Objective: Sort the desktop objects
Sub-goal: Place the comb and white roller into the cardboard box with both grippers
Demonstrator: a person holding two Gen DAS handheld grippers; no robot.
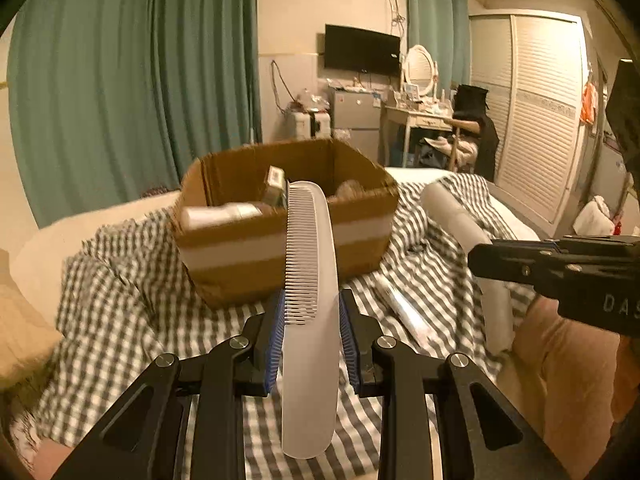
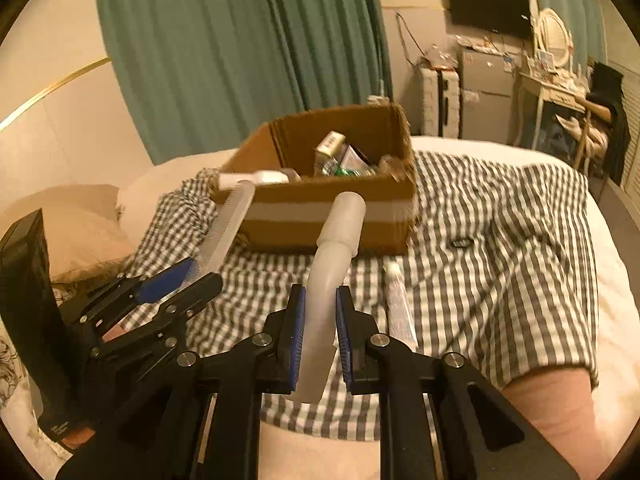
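Note:
My left gripper [image 1: 311,312] is shut on a white comb [image 1: 310,280], which stands upright with its teeth to the left. In the right wrist view the same gripper [image 2: 192,276] and comb [image 2: 232,220] show at the left. My right gripper [image 2: 320,304] is shut on a white tube with a wide cap [image 2: 334,248]; in the left wrist view that tube [image 1: 460,224] sticks out of the gripper [image 1: 486,260] at the right. An open cardboard box [image 1: 288,240] [image 2: 332,216] sits ahead on the checked cloth and holds small packages and a white bottle [image 1: 218,214].
A grey-and-white checked cloth [image 2: 500,240] covers the bed. A slim clear-wrapped item [image 2: 398,300] lies on it right of the tube. Pillows [image 2: 80,224] lie at the left. Teal curtains, a dresser and a wardrobe stand beyond the bed.

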